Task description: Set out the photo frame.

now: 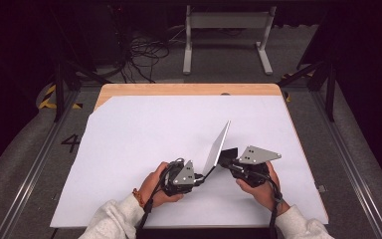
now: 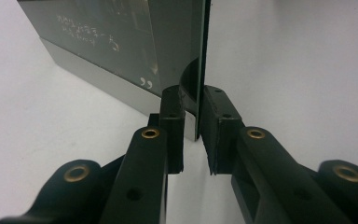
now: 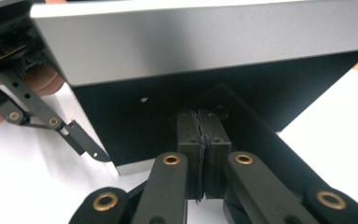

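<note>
Near the table's point(image 1: 129, 129) front edge, 2 hands hold 2 grippers. The left gripper point(image 2: 196, 135) has its fingers pressed on the thin edge of 1 flat, shiny picture frame point(image 1: 218, 147). The right gripper point(image 3: 199, 140) has its fingers squeezed together on the frame's black back stand point(image 3: 242, 116). The frame stands tilted on 1 smooth white sheet point(image 1: 144, 149).

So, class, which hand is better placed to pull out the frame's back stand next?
Right. The right tongs are shut on the black stand behind the frame, while the left tongs straddle the frame's edge, probably better for steadying it.
</note>
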